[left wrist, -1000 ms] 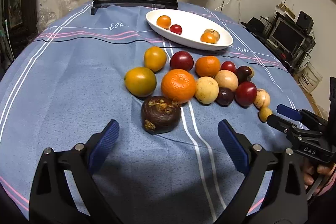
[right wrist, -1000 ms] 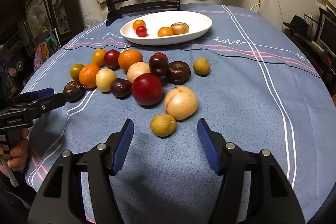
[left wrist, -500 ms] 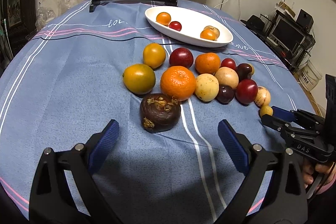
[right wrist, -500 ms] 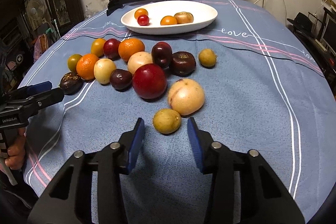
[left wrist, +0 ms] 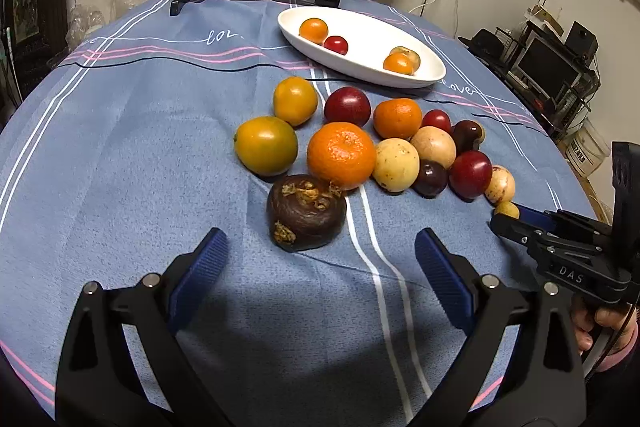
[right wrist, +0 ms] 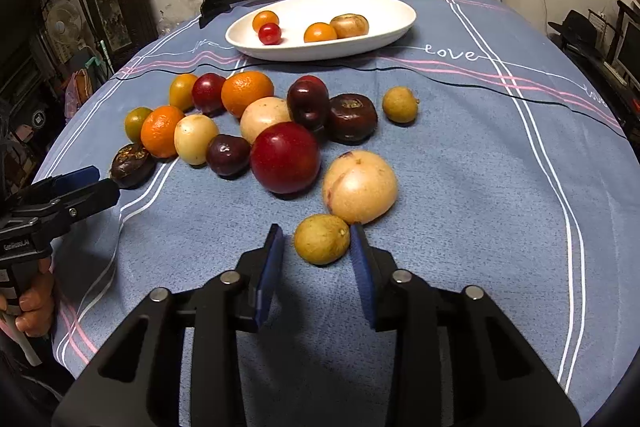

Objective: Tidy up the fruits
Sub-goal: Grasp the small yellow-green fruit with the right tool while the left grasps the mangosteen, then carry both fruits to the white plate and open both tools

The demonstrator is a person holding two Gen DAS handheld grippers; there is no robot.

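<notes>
1. We note the surface (right wrist: 460, 155), round and covered with a blue striped cloth, carrying a loose cluster of fruit.
2. The white oval dish (right wrist: 384, 27) sits at the far side, already holding four small fruits; we judge it the destination.
3. The left gripper (left wrist: 316, 267) hangs released, jaws wide, just short of a dark wrinkled fruit (left wrist: 306, 213) and not touching it.
4. The right gripper (right wrist: 316, 255) has just been closing its jaws, with the small yellow-green fruit (right wrist: 322, 239) between them. A sliver of cloth shows at the left pad; the right pad looks at or near contact. We judge the grasp not yet made.
5. That fruit lies at the cluster's near edge, touching a larger pale fruit (right wrist: 360, 187). We judge it light, firm and smooth-skinned, prone to roll; grip across its widest part, gently.
</notes>
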